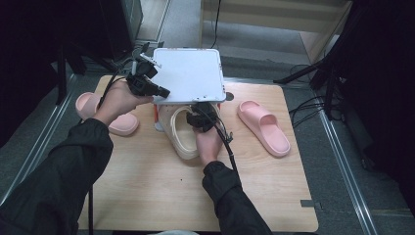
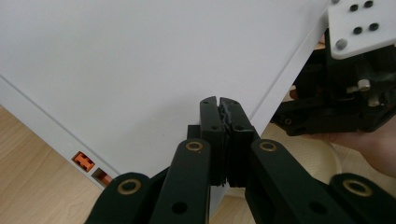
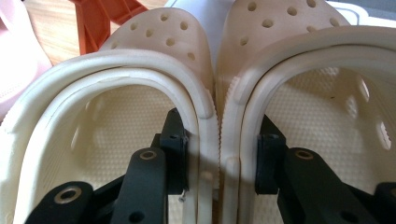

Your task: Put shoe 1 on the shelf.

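A white square lid is held raised and tilted over the back of the wooden table. My left gripper is shut on its left rim; in the left gripper view the jaws clamp the edge of the lid. Under the lid's front edge lies a pair of cream perforated clogs, side by side. My right gripper straddles their two touching inner walls, with one jaw inside each clog. In the right gripper view it presses the left clog and the right clog together.
A pink slipper lies at the table's left, partly behind my left hand. Another pink slipper lies at the right. An orange piece stands just beyond the clogs under the lid. Bare wooden table lies in front. Dark stands flank the table.
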Demonstrator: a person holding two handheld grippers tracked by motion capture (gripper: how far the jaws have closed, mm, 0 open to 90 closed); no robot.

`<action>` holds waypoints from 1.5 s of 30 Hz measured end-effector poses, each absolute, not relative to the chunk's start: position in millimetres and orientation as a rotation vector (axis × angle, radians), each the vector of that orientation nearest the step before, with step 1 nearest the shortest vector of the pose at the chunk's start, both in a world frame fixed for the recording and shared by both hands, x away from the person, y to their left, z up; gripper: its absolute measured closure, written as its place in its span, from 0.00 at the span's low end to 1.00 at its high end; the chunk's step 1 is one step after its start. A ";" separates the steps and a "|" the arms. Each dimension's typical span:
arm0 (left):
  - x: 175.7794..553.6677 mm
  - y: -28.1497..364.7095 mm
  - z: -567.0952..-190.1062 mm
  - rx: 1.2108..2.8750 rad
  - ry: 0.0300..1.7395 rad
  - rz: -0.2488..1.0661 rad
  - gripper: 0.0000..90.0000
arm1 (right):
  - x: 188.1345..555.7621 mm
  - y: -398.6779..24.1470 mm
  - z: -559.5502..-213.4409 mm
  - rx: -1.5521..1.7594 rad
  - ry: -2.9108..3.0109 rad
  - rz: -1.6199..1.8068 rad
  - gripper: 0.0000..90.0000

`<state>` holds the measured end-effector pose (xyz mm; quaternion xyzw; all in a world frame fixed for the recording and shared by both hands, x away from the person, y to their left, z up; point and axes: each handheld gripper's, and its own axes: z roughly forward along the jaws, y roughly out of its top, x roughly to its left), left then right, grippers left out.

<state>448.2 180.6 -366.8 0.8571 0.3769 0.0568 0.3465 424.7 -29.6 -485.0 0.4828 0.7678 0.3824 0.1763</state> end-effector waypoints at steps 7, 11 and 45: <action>448.2 182.6 -367.9 2.209 0.982 0.138 0.98 | 425.1 -34.5 -486.2 1.386 2.199 1.123 0.67; 449.0 183.0 -367.6 2.212 0.984 0.132 0.98 | 423.4 -37.7 -482.2 1.388 2.205 1.138 0.64; 448.4 180.0 -365.2 2.227 1.016 0.126 0.98 | 307.9 -85.4 -492.8 0.994 2.579 1.164 1.00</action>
